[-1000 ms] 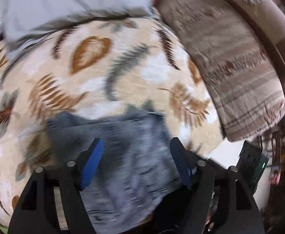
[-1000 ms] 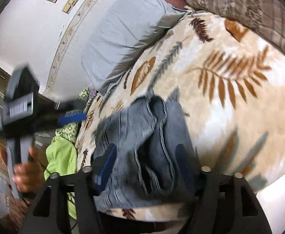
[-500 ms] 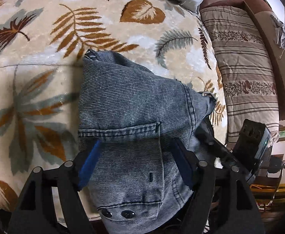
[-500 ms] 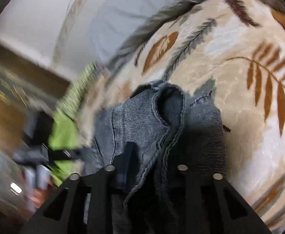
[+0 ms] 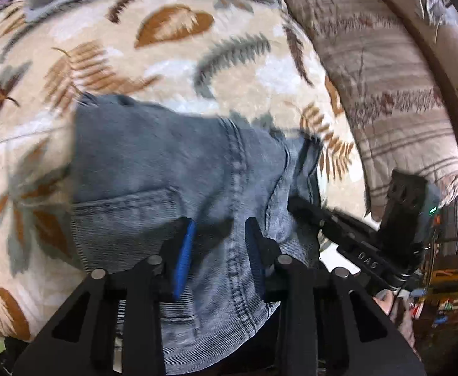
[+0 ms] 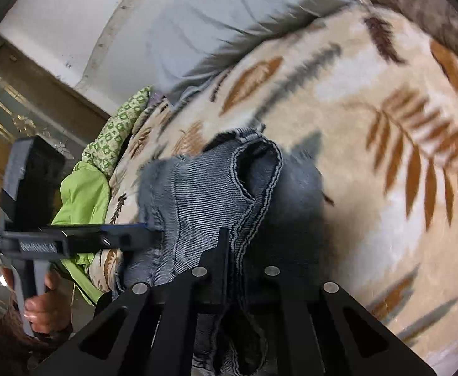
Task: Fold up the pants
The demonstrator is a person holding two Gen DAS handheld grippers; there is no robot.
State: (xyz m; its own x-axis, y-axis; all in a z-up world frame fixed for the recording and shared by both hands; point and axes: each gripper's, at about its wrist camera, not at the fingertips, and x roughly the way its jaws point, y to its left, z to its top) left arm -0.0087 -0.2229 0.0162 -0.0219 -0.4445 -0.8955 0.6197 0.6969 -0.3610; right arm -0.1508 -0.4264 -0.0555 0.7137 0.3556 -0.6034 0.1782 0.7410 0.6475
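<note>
The pants (image 5: 172,169) are grey-blue denim, bunched near the front edge of a leaf-patterned blanket (image 5: 166,59). My left gripper (image 5: 219,235) has its jaws narrowed onto a thick fold of denim by the back pocket seam. My right gripper (image 6: 244,244) is shut on the pants' stitched hem edge (image 6: 247,194), and its right finger is hidden in the dark cloth. The left gripper (image 6: 153,232) also shows in the right wrist view, biting the pants' left edge. The right gripper's body (image 5: 354,244) shows in the left wrist view at the pants' right side.
A grey pillow (image 6: 229,22) lies at the far end of the bed. A striped brown quilt (image 5: 385,87) runs along the right side. Green cloth (image 6: 84,194) hangs off the bed's left edge, beside the person's hand (image 6: 40,307). A white wall stands behind.
Both grippers have closed from wide open onto the pants. The right one closed first, then the left. The denim is now pulled up between them.
</note>
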